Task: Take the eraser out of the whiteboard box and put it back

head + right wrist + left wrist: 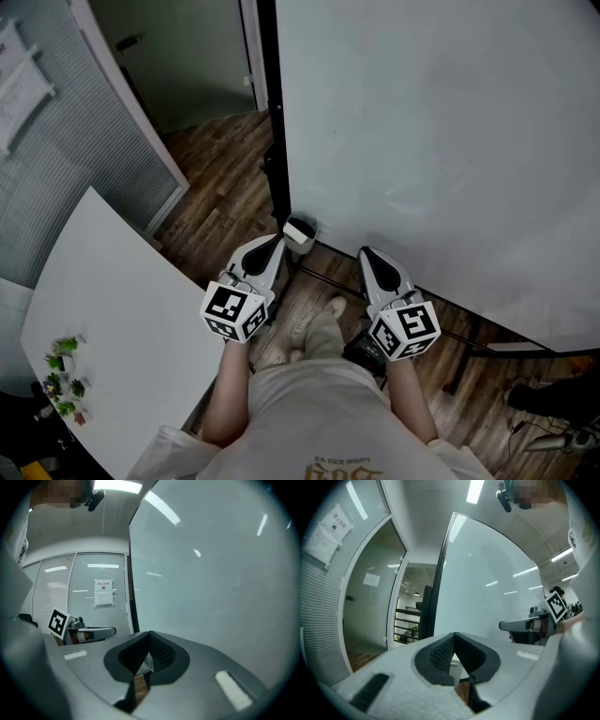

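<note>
The whiteboard (441,141) stands upright in front of me and fills the right of the head view. A small white box (300,232) hangs at its lower left corner by the black frame; no eraser shows in any view. My left gripper (275,241) points at the board just left of the box, jaws shut with nothing between them. My right gripper (366,253) points at the board's lower edge to the right of the box, also shut and empty. The left gripper view shows the shut left gripper (453,635) facing the whiteboard (487,583). In the right gripper view the shut right gripper (150,633) faces the whiteboard (211,573).
A white table (112,309) with small plants (64,375) stands at the left. A glass partition with blinds (66,141) and a doorway lie beyond it. The whiteboard's stand bars (469,342) and some cables (553,433) lie on the wood floor at the right.
</note>
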`<state>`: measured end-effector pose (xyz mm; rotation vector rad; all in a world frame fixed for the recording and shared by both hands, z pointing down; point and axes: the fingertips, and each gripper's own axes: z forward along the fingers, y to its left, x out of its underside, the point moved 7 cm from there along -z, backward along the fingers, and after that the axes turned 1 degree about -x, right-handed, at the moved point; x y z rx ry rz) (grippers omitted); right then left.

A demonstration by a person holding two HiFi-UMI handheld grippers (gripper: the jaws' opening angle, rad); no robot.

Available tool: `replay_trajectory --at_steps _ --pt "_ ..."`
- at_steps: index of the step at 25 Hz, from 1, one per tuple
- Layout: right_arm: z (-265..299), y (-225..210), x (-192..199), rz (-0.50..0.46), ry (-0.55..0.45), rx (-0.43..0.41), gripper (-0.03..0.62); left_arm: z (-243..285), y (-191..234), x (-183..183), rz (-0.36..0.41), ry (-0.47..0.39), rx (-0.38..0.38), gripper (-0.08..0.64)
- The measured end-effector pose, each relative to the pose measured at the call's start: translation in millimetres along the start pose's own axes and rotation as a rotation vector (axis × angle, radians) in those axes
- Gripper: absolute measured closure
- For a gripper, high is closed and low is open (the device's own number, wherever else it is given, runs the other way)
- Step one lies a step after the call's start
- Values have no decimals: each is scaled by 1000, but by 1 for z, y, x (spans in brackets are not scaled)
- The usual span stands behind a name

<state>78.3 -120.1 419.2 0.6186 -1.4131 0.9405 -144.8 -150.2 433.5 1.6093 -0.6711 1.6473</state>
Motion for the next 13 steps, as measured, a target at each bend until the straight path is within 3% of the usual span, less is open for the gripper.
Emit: replay_trajectory --at_steps 13 --pt "2 5 2 2 0 -9 581 -6 4 2 -3 1 -13 555"
